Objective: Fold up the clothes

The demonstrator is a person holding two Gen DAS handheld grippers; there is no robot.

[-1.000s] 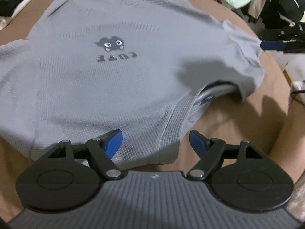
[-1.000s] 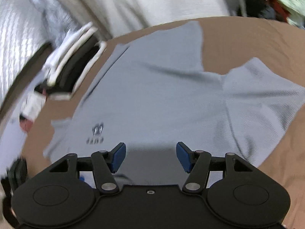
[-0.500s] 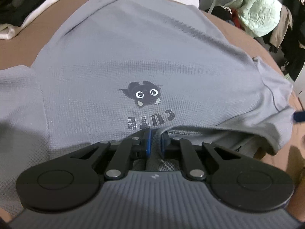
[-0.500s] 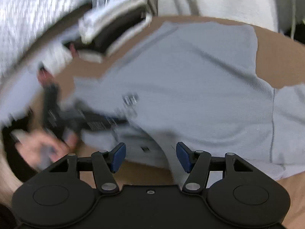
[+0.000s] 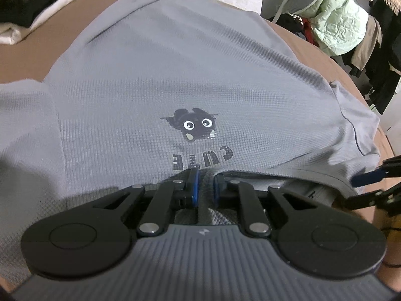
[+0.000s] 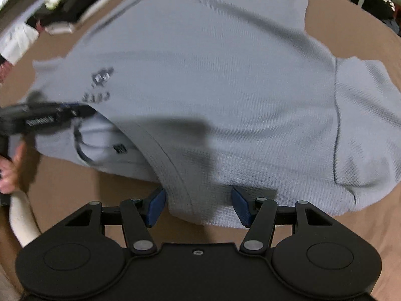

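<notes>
A grey waffle-knit T-shirt (image 5: pixel 200 75) is spread print-side up on a brown tabletop (image 6: pixel 351 25), its neckline nearest the grippers and its hem at the far edge. The printed cartoon motif (image 5: pixel 193 125) is taken here as the landmark.

Just on the near side of the motif, the front neckline is pinched by the left gripper (image 5: pixel 203 190): its jaws are drawn almost together, with a ridge of collar fabric gathered between them. Away from the motif, at the shoulder by the right sleeve (image 6: pixel 363 125), the right gripper (image 6: pixel 198 207) is held with its jaws spread wide, one on either side of the collar band and shoulder edge, and nothing is yet clamped.

The step in hand appears to be the securing of the neck end with both grippers before a fold is made. For this to be done well, the right jaws are best closed over both layers at the shoulder seam, not on the top layer alone, or the back panel is likely to be left behind and wrinkled. The two grips should be kept level and the cloth between them lightly taut. A stack of folded clothes (image 5: pixel 30 7) lies beyond the motif, past the hem corner, and should be kept clear.
</notes>
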